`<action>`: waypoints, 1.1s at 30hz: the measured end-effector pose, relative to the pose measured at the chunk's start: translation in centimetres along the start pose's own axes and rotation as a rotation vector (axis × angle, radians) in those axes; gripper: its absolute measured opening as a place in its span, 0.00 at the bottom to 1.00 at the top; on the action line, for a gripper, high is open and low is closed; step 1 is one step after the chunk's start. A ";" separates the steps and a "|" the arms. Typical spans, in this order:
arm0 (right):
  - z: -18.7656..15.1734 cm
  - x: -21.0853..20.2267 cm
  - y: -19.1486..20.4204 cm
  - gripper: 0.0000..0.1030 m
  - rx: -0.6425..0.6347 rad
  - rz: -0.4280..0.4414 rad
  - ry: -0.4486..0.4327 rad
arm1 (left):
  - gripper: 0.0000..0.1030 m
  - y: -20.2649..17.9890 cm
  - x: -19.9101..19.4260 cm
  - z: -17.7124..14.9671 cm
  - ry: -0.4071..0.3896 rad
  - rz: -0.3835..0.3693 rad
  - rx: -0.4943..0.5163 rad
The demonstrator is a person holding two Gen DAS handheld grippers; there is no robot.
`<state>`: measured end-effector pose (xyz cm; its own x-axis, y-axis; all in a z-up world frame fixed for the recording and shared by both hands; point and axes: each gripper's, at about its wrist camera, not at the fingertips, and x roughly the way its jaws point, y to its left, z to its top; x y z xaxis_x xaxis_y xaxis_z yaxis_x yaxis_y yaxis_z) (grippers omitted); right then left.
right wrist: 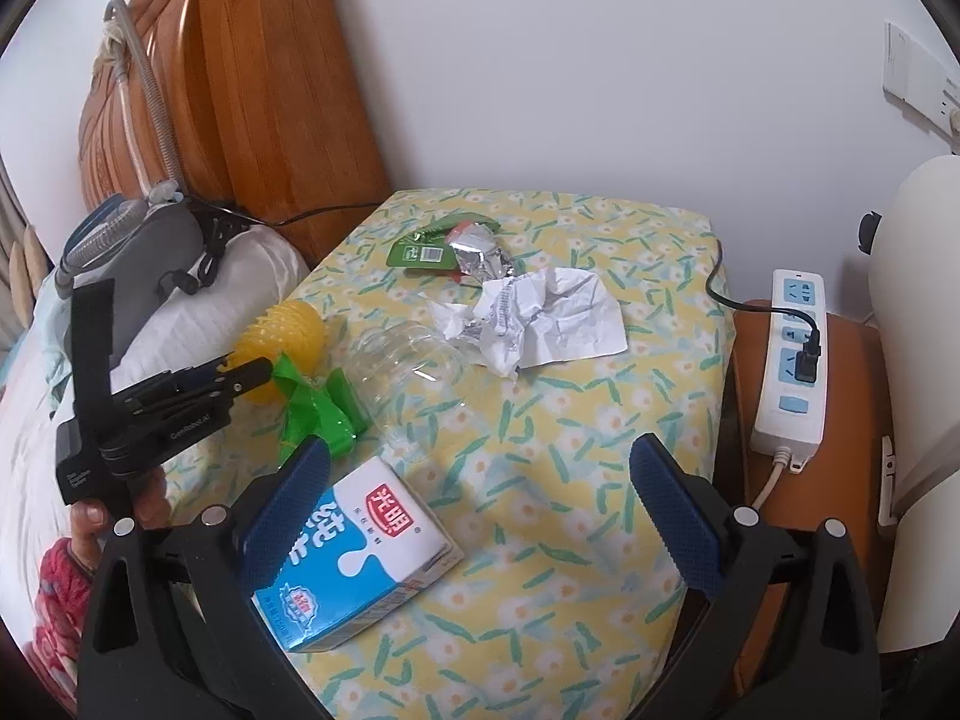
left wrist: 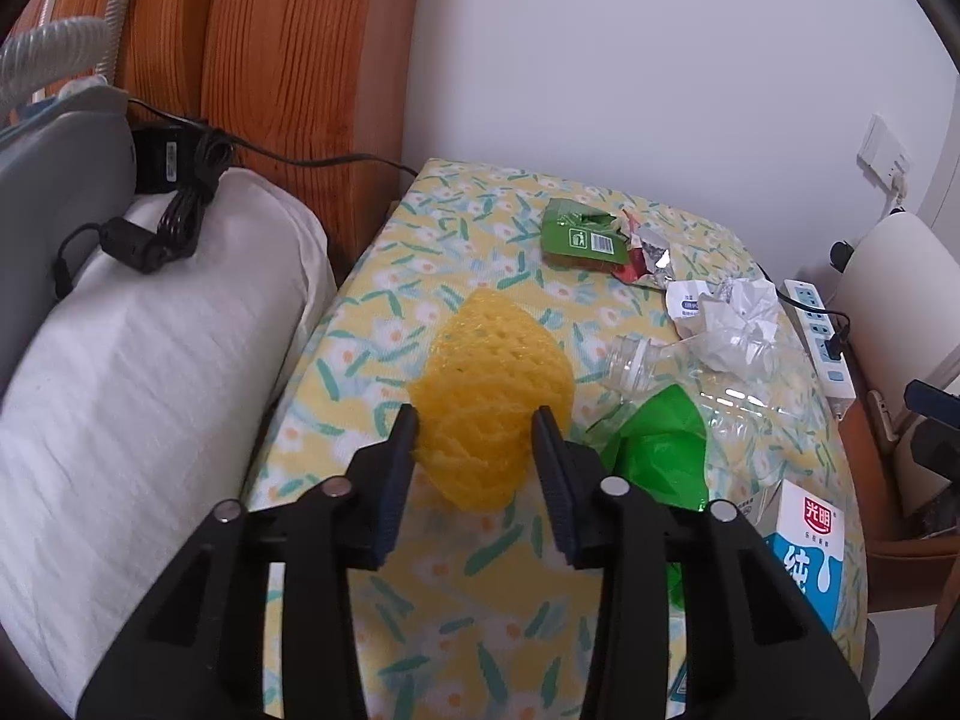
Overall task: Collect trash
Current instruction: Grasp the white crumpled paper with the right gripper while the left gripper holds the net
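A yellow foam fruit net point(left wrist: 489, 396) lies on the flowered table cover point(left wrist: 420, 600). My left gripper point(left wrist: 474, 429) is open, its fingers on either side of the net's near end; the net also shows in the right wrist view point(right wrist: 282, 333), with the left gripper point(right wrist: 240, 375) at it. A clear plastic bottle point(right wrist: 414, 366) with a green label point(right wrist: 318, 402), crumpled white paper point(right wrist: 540, 318), a green wrapper point(right wrist: 423, 252) and foil wrapper point(right wrist: 480, 255) lie behind. My right gripper point(right wrist: 480, 468) is open and empty above the cover, its left finger beside a blue-and-white milk carton point(right wrist: 354, 558).
A white pillow point(left wrist: 138, 372) with a black power adapter and cord point(left wrist: 174, 192) lies left, against a wooden headboard point(left wrist: 270, 60). A white power strip point(right wrist: 792, 360) lies on a brown surface right of the table. A white wall stands behind.
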<state>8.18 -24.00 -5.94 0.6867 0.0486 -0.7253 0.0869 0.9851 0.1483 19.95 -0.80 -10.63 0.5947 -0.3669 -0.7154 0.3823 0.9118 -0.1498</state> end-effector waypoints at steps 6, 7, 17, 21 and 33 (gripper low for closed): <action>1.6 1.7 -1.3 0.96 0.039 -0.029 -0.002 | 0.33 -0.1 -2.1 0.2 -0.028 0.006 -0.010; 1.9 2.0 -1.6 0.96 0.047 -0.029 -0.001 | 0.33 -0.1 -2.6 0.2 -0.036 0.008 -0.013; 7.3 11.3 -6.4 0.96 0.287 -0.026 0.096 | 0.33 -0.6 -6.0 -1.2 -0.059 0.042 -0.009; 8.0 14.0 -6.3 0.96 0.282 -0.062 0.158 | 0.33 -0.9 -6.7 -1.8 -0.058 0.041 -0.006; 8.1 15.3 -5.1 0.75 0.189 -0.073 0.200 | 0.33 -1.1 -7.8 -2.9 -0.061 0.045 -0.001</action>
<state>24.08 -29.62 -12.41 0.5190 0.0293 -0.8542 0.2768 0.9398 0.2004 12.87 1.56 -6.88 0.6535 -0.3360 -0.6783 0.3535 0.9278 -0.1190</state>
